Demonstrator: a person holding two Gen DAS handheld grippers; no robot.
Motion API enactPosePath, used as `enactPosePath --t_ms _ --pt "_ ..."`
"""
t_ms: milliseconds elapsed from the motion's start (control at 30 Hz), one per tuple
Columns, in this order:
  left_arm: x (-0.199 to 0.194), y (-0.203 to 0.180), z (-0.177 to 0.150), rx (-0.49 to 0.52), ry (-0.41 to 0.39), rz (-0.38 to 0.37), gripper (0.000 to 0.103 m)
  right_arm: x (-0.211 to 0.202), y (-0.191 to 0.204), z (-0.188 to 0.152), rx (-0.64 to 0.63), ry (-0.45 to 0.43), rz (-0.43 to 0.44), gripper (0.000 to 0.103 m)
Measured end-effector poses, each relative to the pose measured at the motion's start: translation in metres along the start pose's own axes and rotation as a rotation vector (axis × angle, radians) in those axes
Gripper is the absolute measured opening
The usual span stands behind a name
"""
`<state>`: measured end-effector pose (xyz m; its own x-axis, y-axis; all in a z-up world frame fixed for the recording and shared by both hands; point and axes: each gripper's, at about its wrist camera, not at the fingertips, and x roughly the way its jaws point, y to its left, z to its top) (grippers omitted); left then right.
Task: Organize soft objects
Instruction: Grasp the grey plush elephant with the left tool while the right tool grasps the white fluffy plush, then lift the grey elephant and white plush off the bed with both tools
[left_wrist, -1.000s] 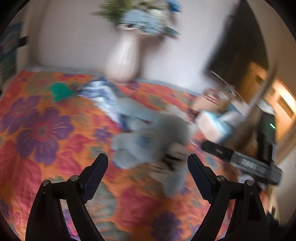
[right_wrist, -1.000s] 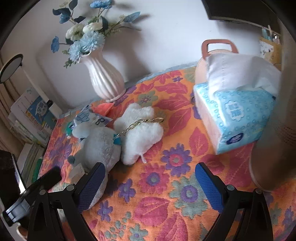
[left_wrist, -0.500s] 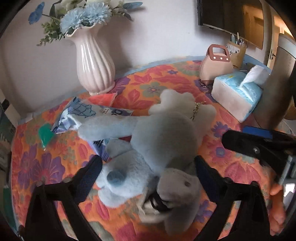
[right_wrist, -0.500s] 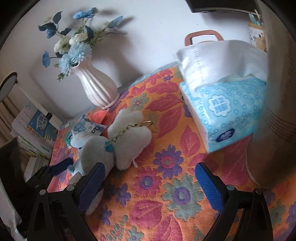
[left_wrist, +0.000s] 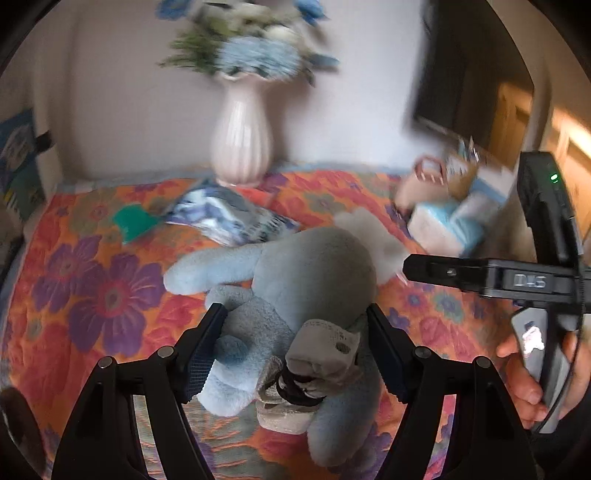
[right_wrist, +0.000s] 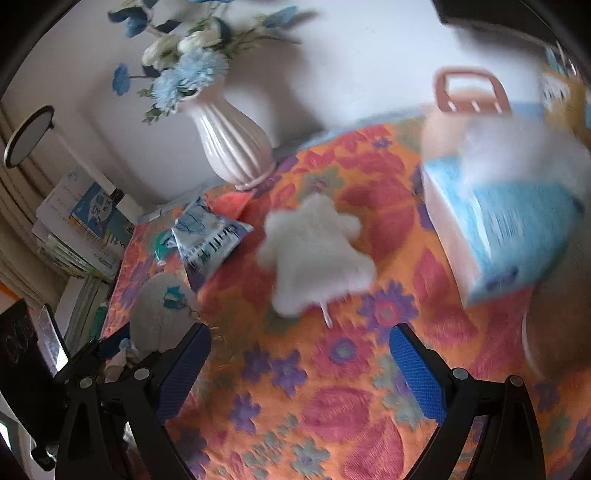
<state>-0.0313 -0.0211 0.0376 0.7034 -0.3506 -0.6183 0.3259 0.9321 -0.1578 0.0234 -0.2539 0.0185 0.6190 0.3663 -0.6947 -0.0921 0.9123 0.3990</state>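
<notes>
A light blue plush toy (left_wrist: 314, 280) lies on the flowered bedspread (left_wrist: 92, 288), right between the fingers of my left gripper (left_wrist: 295, 332). The jaws are closing and both pads touch its sides near a grey tag and a black band. In the right wrist view the same blue plush toy (right_wrist: 159, 314) shows at the left edge. A white fluffy plush (right_wrist: 314, 258) lies ahead of my right gripper (right_wrist: 299, 354), which is open over the bedspread with nothing between its fingers. The white plush (left_wrist: 369, 229) peeks out behind the blue one.
A pink ribbed vase (left_wrist: 240, 147) with blue flowers stands at the back wall. A blue-white packet (right_wrist: 207, 243) lies near it. A tissue box (right_wrist: 509, 229) and a pink handbag (right_wrist: 469, 92) stand at the right. Stacked books (right_wrist: 85, 229) line the left. A hand (left_wrist: 532, 369) holds the right gripper's body.
The left jaws have narrowed from well apart to touching the blue plush. In the right wrist view the blue plush now sits apart from the white one, which it touched before.
</notes>
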Motion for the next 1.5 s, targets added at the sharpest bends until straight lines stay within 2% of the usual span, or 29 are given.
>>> enactPosePath --t_ms 133,233,267,333,367,433,500,600,700,833,900,967,1067,1333,1433,1500 --pt "0.015 0.014 -0.007 -0.064 0.023 0.039 0.073 0.029 0.012 0.022 -0.038 0.072 -0.15 0.096" --pt "0.015 0.006 -0.007 -0.023 0.016 0.091 0.074 0.051 0.013 0.033 -0.066 0.049 -0.176 0.091" --pt "0.017 0.003 -0.007 -0.009 0.026 0.107 0.074 0.059 0.015 0.035 -0.09 0.043 -0.222 0.084" --pt "0.019 0.003 -0.006 -0.004 0.033 0.11 0.075 0.068 0.015 0.033 -0.111 0.045 -0.235 0.068" --pt "0.018 0.006 -0.006 -0.012 0.032 0.102 0.075 0.068 0.018 0.031 -0.129 0.018 -0.253 0.06" --pt "0.015 0.01 -0.006 -0.03 0.029 0.085 0.075 0.064 0.023 0.027 -0.167 -0.002 -0.28 0.054" --pt "0.014 0.013 -0.005 -0.05 0.024 0.068 0.075 0.057 0.028 0.024 -0.181 -0.023 -0.257 0.053" --pt "0.014 0.013 -0.005 -0.05 0.023 0.065 0.075 0.046 0.032 0.014 -0.166 0.0 -0.221 0.053" --pt "0.013 0.012 -0.006 -0.047 0.023 0.068 0.075 0.037 0.034 -0.001 -0.162 0.033 -0.22 0.053" --pt "0.013 0.012 -0.006 -0.048 0.022 0.067 0.075 0.029 0.03 -0.013 -0.166 0.025 -0.21 0.054" --pt "0.013 0.012 -0.006 -0.048 0.022 0.067 0.076 0.029 0.026 -0.013 -0.155 0.025 -0.202 0.056" --pt "0.013 0.012 -0.006 -0.048 0.022 0.066 0.077 0.032 0.026 -0.013 -0.151 0.023 -0.2 0.062" --pt "0.013 0.012 -0.006 -0.048 0.021 0.067 0.077 0.034 0.031 -0.014 -0.173 0.027 -0.22 0.064" --pt "0.013 0.012 -0.006 -0.049 0.02 0.069 0.077 0.035 0.035 -0.015 -0.186 0.02 -0.245 0.064" --pt "0.014 0.012 -0.006 -0.049 0.021 0.069 0.077 0.034 0.038 -0.016 -0.207 0.009 -0.253 0.056" --pt "0.013 0.012 -0.006 -0.049 0.021 0.069 0.077 0.033 0.046 -0.019 -0.244 -0.008 -0.27 0.055"
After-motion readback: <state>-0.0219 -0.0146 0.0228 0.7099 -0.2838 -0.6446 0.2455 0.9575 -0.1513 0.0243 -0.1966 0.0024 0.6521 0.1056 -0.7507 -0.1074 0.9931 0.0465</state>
